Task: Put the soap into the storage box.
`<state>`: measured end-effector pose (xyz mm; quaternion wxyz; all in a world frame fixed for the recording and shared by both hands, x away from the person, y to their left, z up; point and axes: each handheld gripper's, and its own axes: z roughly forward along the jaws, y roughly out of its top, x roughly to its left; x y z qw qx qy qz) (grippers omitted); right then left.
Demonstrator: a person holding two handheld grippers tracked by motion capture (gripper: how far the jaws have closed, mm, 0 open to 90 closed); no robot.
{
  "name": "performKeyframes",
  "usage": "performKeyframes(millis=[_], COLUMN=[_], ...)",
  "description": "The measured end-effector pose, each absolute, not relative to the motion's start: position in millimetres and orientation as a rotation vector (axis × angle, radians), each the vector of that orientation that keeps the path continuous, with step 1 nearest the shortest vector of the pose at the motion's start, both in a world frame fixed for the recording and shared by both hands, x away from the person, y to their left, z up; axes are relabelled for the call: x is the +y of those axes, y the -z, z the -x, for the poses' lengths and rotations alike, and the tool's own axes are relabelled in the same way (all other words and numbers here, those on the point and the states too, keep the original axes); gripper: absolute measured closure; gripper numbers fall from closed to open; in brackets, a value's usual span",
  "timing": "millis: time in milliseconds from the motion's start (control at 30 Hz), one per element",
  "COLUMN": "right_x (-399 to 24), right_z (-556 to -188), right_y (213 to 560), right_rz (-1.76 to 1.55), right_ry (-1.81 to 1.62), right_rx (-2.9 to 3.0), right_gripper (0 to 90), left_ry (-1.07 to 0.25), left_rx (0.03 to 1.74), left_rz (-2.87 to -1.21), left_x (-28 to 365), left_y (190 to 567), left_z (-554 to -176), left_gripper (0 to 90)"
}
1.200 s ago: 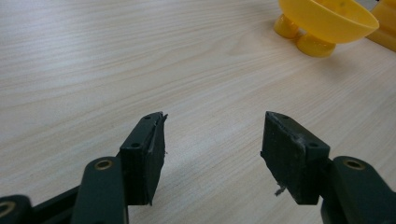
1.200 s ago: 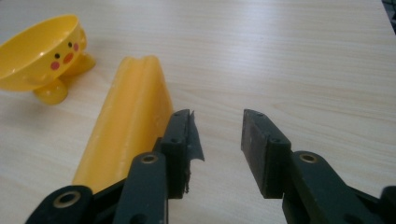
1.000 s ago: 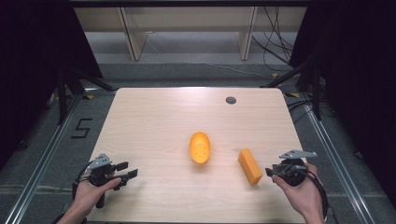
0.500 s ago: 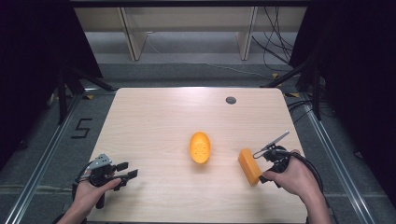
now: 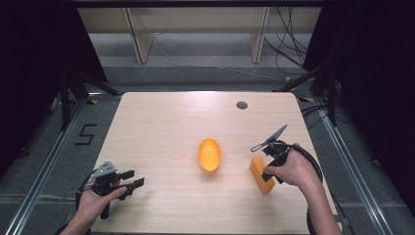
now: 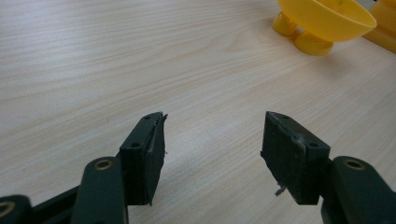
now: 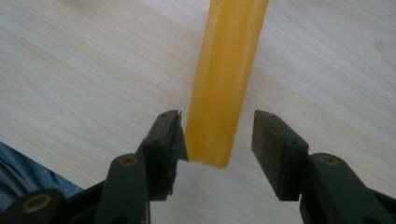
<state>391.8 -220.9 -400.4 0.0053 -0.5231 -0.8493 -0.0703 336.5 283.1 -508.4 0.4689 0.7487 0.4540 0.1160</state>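
An orange block (image 5: 262, 175) lies on the wooden table (image 5: 161, 127) at the right front. My right gripper (image 5: 266, 169) points down over its near end. In the right gripper view the block (image 7: 229, 70) stands between the jaws of this gripper (image 7: 217, 128), which have just been opening. The left pad is at the block's side and the right pad stands off it. A yellow oval dish (image 5: 209, 154) on small feet sits mid-table. My left gripper (image 5: 136, 177) rests open at the front left, nothing between its jaws (image 6: 212, 135), with the dish (image 6: 322, 21) far ahead.
A small dark round hole (image 5: 242, 105) marks the table's far right. Dark stands and cables flank the table, and a "5" (image 5: 87, 133) is marked on the floor at left. Bare wood lies between my left gripper and the dish.
My right hand has moved left from the table's right edge to the orange block, and its jaws have gone from shut to open around it. The left hand has stayed put.
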Motion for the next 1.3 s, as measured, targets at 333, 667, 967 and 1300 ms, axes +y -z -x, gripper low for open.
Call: performKeyframes(millis=[333, 667, 967, 1300], right_x=[-208.2, -202.6, -196.5, -195.0], right_z=[-408.5, -414.3, -419.8, -421.5], right_y=[410.5, 420.1, 431.0, 439.8], right_rz=[1.684, 1.676, 1.689, 1.699], right_ry=[0.139, 0.101, 0.057, 0.005], right_rx=[-2.648, -2.650, -2.652, -2.650], right_gripper=[49.6, 48.2, 49.2, 57.5], left_ry=[-0.275, -0.272, -0.270, -0.282], left_rx=[1.110, 1.106, 1.111, 1.115], left_rz=[-1.829, -1.831, -1.827, -1.838], left_x=[283.2, 282.9, 283.0, 283.3], left_y=[509.2, 509.4, 509.5, 509.1], left_z=[-337.2, -337.4, -337.1, -336.4], left_gripper=[38.8, 38.8, 38.8, 38.9])
